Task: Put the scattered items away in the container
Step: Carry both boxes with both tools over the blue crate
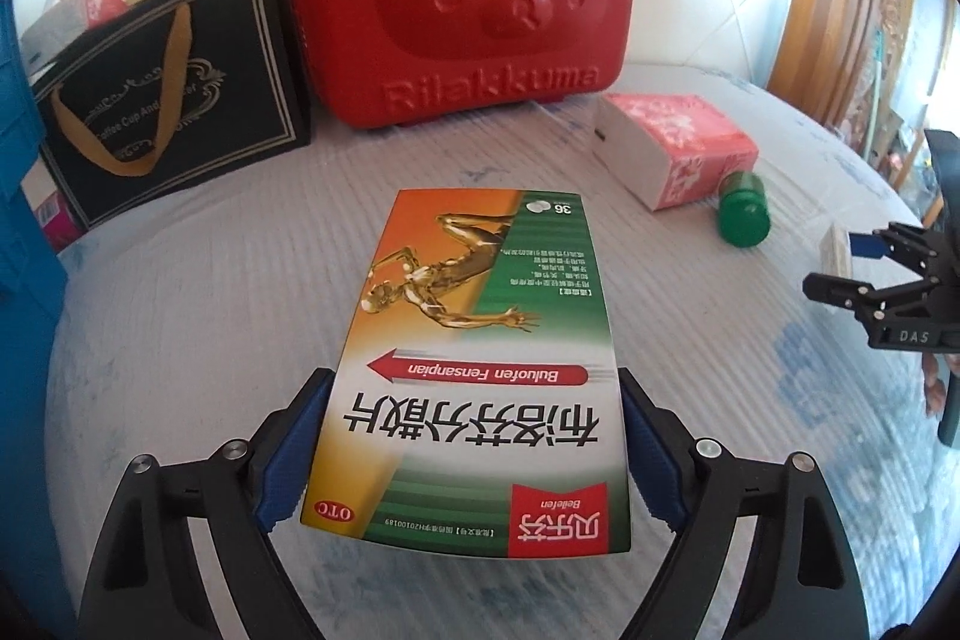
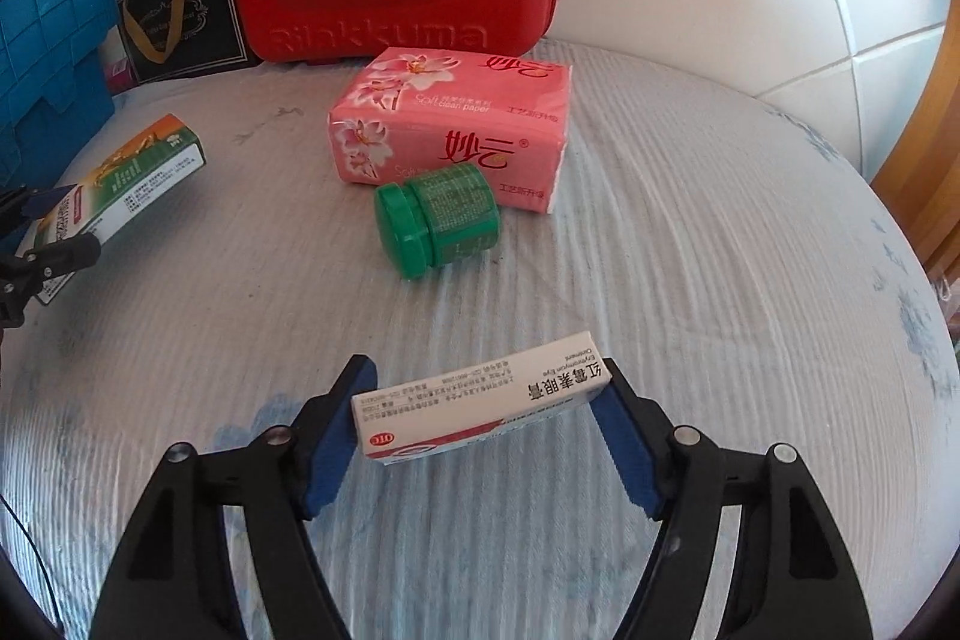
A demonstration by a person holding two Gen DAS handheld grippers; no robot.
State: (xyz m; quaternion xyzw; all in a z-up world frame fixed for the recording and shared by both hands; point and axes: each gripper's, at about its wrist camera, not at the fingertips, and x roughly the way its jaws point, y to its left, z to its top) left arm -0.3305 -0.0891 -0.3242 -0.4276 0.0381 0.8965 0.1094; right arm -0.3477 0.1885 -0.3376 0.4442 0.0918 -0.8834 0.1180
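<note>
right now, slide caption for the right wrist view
Right claw shut on white ointment box, green plastic jar lying against pink tissue pack beyond.

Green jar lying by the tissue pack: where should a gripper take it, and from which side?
The green jar lies on its side, lid toward the camera's left, its far end close against the pink tissue pack. Probably best to come from above and close across the round body just behind the lid, fingers on the near and far curved sides. The ridged lid rim should check slipping; an approach from the pack side looks blocked.
</note>
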